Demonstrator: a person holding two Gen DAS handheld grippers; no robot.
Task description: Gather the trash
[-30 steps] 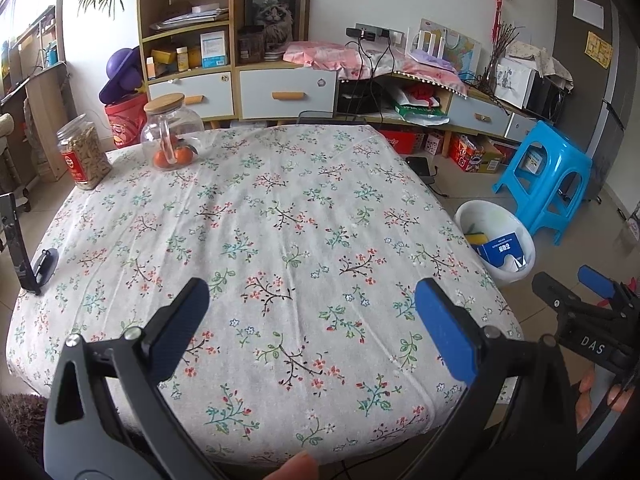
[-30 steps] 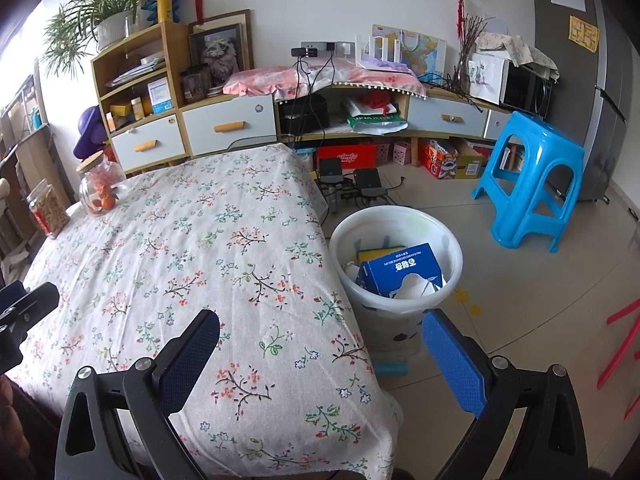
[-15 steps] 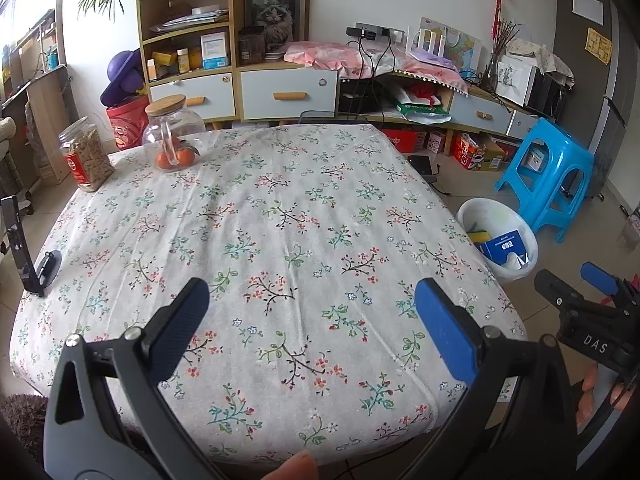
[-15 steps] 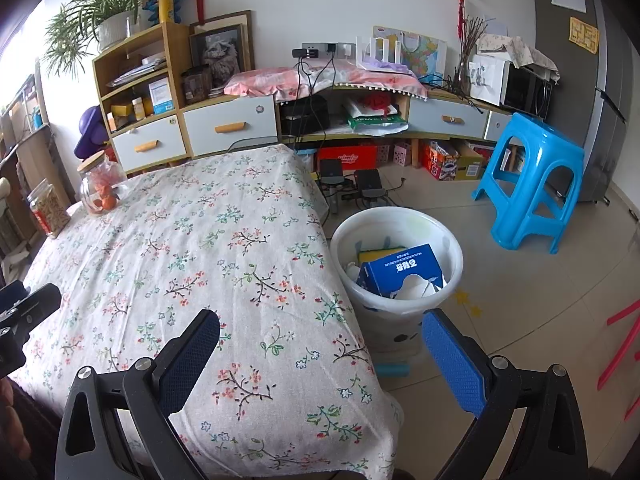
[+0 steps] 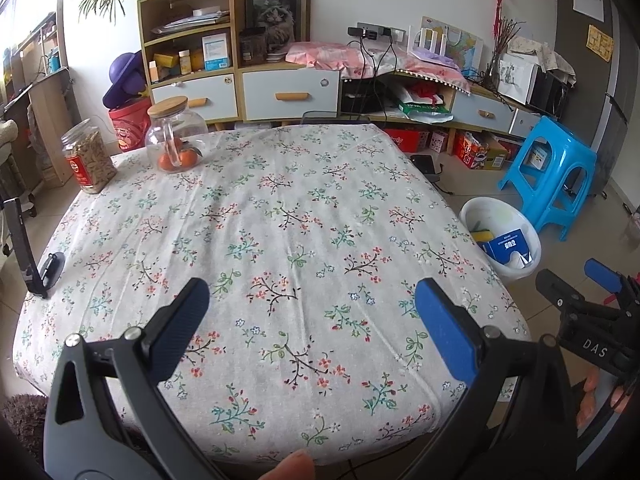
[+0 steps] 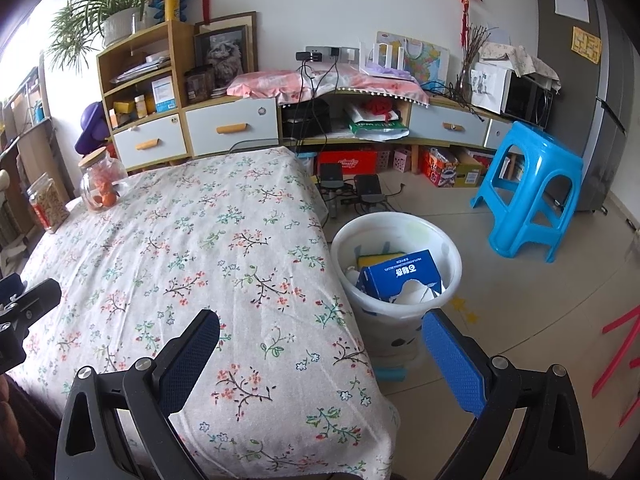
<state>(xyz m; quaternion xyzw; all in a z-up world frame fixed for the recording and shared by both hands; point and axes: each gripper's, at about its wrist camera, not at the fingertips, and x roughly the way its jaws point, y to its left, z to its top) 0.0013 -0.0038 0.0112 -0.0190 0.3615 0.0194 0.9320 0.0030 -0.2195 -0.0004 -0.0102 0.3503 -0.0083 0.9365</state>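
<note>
Both your left gripper [image 5: 310, 316] and right gripper [image 6: 320, 356] have their jaws spread wide and hold nothing. The collected trash, a blue box [image 6: 402, 276] among it, sits in the white bin [image 6: 448, 248] on the floor just off the table's [image 6: 192, 248] right edge. Your right gripper is nearer; no loose trash shows on the table.

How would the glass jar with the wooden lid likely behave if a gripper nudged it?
The glass jar looks smooth, probably slippery between pads and breakable. It stands on loose cloth, so it may drag wrinkles. Its oranges sit low, likely steadying it.
</note>
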